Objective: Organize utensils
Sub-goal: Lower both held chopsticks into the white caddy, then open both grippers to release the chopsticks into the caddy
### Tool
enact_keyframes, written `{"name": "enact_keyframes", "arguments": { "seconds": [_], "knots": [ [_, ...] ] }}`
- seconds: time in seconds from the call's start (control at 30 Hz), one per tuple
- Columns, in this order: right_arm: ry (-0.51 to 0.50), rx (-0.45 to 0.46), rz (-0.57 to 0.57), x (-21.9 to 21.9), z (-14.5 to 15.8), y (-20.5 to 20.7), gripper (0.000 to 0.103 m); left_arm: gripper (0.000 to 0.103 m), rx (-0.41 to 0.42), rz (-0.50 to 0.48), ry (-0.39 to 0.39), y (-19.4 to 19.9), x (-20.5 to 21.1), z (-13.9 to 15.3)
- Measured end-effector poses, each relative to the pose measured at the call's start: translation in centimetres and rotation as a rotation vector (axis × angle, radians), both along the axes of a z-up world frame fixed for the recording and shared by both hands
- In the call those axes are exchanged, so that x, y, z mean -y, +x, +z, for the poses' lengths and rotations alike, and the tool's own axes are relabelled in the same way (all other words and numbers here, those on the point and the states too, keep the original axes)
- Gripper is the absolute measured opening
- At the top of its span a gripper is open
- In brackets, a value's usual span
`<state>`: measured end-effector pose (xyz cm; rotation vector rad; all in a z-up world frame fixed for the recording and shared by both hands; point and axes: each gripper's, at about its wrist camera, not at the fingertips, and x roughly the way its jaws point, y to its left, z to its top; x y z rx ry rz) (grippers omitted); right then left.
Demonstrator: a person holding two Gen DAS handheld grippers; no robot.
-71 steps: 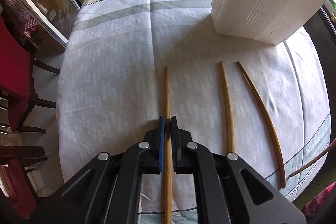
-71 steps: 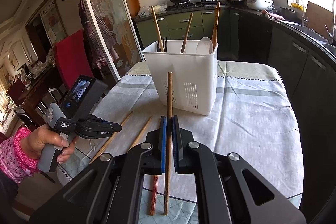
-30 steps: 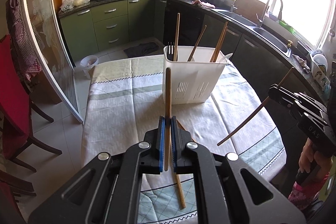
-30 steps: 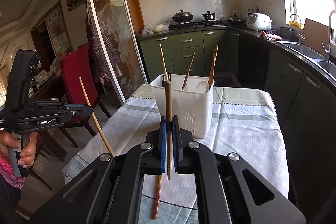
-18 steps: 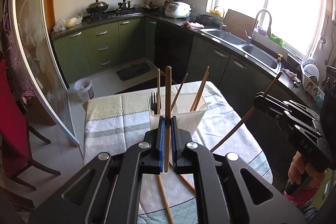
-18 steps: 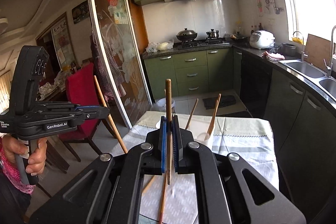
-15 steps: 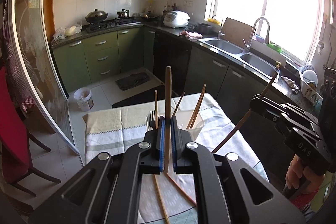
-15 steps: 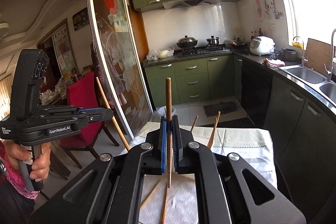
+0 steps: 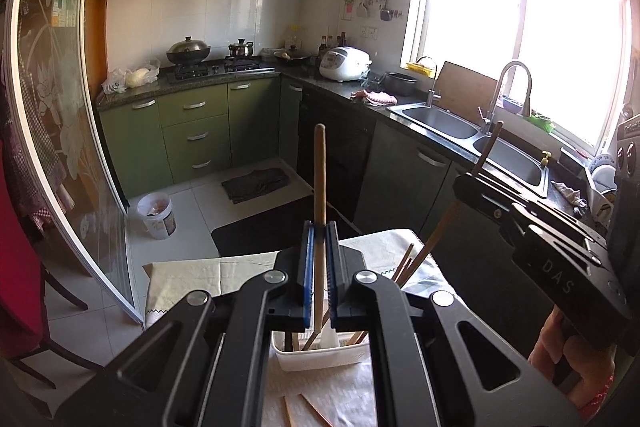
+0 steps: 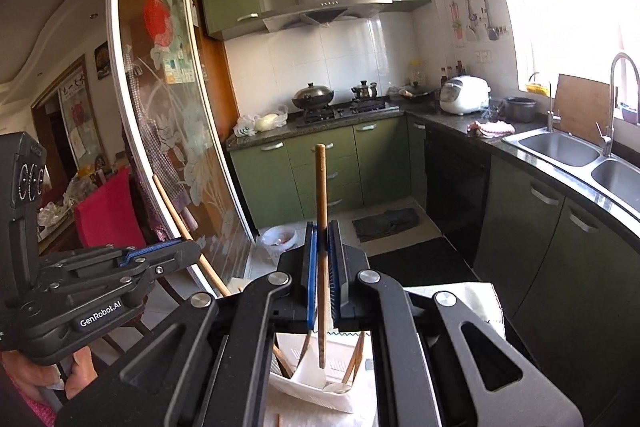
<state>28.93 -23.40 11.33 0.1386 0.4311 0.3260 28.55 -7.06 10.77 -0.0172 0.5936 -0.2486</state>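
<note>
In the left wrist view, the left tool (image 9: pixel 319 259) is clamped on a long pale wooden chopstick (image 9: pixel 319 179). Its long axis stands nearly upright, the blunt end pointing up toward the kitchen cabinets and the lower end hanging above a white rectangular plastic utensil holder (image 9: pixel 320 355). That holder sits on a counter covered with a pale patterned cloth (image 9: pixel 188 277), and it already contains several chopsticks leaning at angles. Two more wooden sticks (image 9: pixel 308 409) lie flat on the cloth in front of it. Further right, the right tool (image 9: pixel 464 189), held in a hand (image 9: pixel 568 355), grips a darker brown chopstick (image 9: pixel 440 227) that slants from lower left to upper right.

In the right wrist view, the left tool appears at the left edge, its chopstick tilted up and to the left. In the centre the right tool's blue pads (image 10: pixel 311 275) are pressed against the brown chopstick, which is nearly vertical, lower tip above the white holder.
</note>
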Motion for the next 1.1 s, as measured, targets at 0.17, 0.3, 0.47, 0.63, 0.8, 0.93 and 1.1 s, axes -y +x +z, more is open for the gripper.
{"name": "enact_keyframes", "arguments": {
  "seconds": [0.17, 0.3, 0.47, 0.63, 0.8, 0.93, 1.1],
  "knots": [
    [-0.029, -0.086, 0.014, -0.7, -4.0, 2.4, 0.006, 0.006, -0.064, 0.0, 0.025, 1.7, 0.4, -3.6],
    [-0.049, -0.126, 0.029, -1.1, -6.7, 3.0, 0.006, 0.006, -0.109, -0.004, 0.05, 1.9, 0.5, -6.0],
    [-0.045, -0.139, 0.033, -1.2, -7.7, 2.9, 0.008, 0.007, -0.131, -0.002, 0.062, 1.8, 0.2, -7.1],
    [-0.025, -0.087, 0.038, -0.6, -6.2, 0.4, 0.01, 0.018, -0.116, -0.007, 0.046, 0.1, -0.3, -6.1],
    [-0.024, -0.007, 0.057, 0.7, -4.7, -5.7, 0.016, 0.042, -0.14, -0.011, 0.077, -3.6, -0.9, -6.4],
    [-0.044, -0.013, 0.05, 2.3, -6.6, -11.0, 0.026, 0.042, -0.299, -0.014, 0.103, -5.9, -1.9, -10.9],
    [-0.029, -0.128, 0.05, 4.0, -11.4, -15.1, 0.027, 0.043, -0.558, -0.022, 0.134, -6.5, -3.1, -19.2]
  ]
}}
